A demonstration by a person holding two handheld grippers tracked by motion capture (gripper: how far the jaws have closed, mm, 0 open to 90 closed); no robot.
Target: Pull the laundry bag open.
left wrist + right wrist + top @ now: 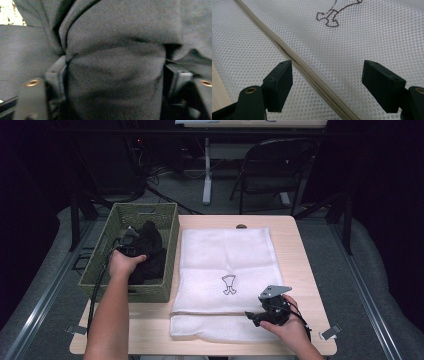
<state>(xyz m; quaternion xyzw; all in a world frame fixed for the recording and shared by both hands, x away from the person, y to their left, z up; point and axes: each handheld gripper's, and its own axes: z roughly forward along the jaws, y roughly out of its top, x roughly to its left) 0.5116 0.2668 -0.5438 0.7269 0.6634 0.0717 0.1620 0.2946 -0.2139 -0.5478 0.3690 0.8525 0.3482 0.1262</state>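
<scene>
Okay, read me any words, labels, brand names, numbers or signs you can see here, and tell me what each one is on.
No readable text anywhere.
White mesh bag: a small dark outline emblem, a drawn figure, no letters or numbers.
Dark garment in the woven basket: no label or print visible.
Wooden table and both grippers: no markings that can be read.

A: Where's the basket?
B: Left of the mesh bag, its side against the bag's edge.
A: And the garment?
B: In that basket. The bag lies on the table.
</scene>
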